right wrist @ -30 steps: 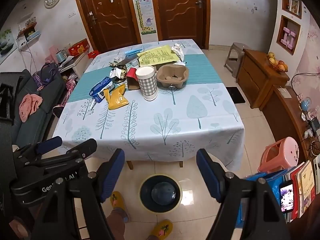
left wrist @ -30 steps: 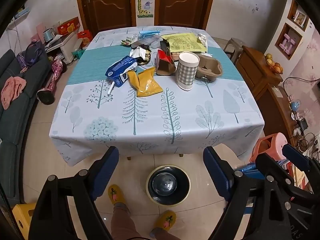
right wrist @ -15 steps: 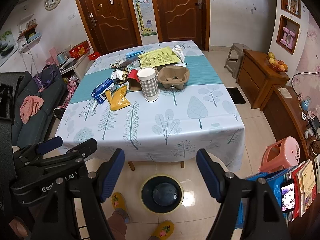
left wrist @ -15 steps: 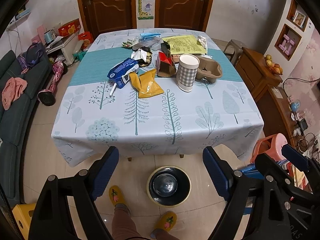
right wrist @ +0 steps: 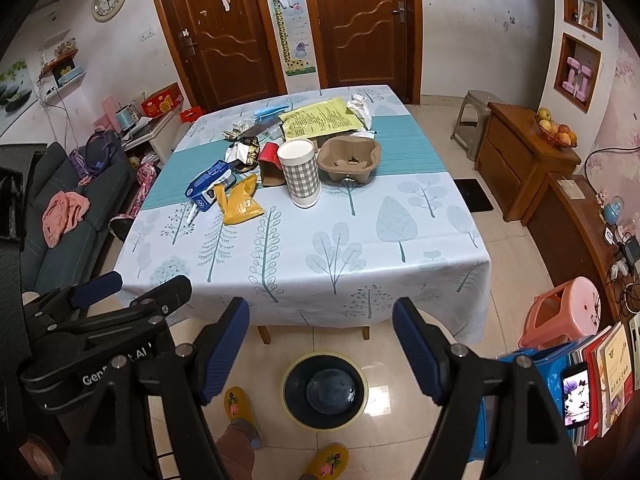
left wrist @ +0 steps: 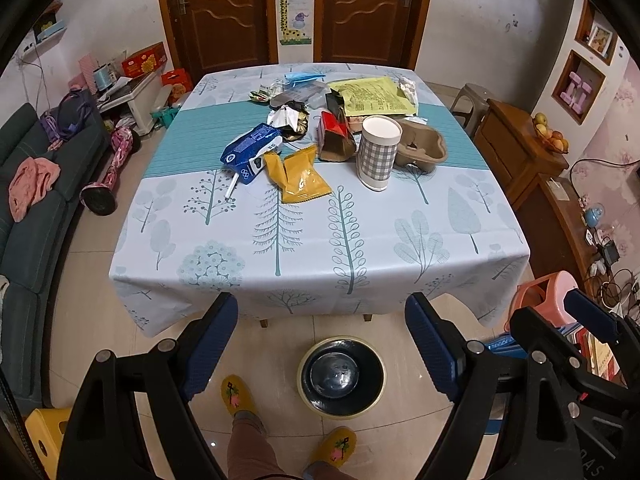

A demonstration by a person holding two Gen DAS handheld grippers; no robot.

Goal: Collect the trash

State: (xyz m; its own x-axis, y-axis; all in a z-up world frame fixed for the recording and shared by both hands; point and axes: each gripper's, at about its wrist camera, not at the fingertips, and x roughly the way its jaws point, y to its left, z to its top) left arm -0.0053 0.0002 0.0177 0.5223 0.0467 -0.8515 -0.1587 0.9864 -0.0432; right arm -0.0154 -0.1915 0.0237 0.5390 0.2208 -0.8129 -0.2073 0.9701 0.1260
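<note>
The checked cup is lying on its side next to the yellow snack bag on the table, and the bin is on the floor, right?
Not quite. The checked cup stands upright, as the left wrist view shows. It is next to the yellow snack bag on the table, and the bin is on the floor.

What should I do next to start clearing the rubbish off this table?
Probably reach the left tongs forward to the yellow snack bag. Both tongs hang open and empty over the floor, short of the table, and that bag lies nearest its front edge. The bin waits on the floor below.
</note>
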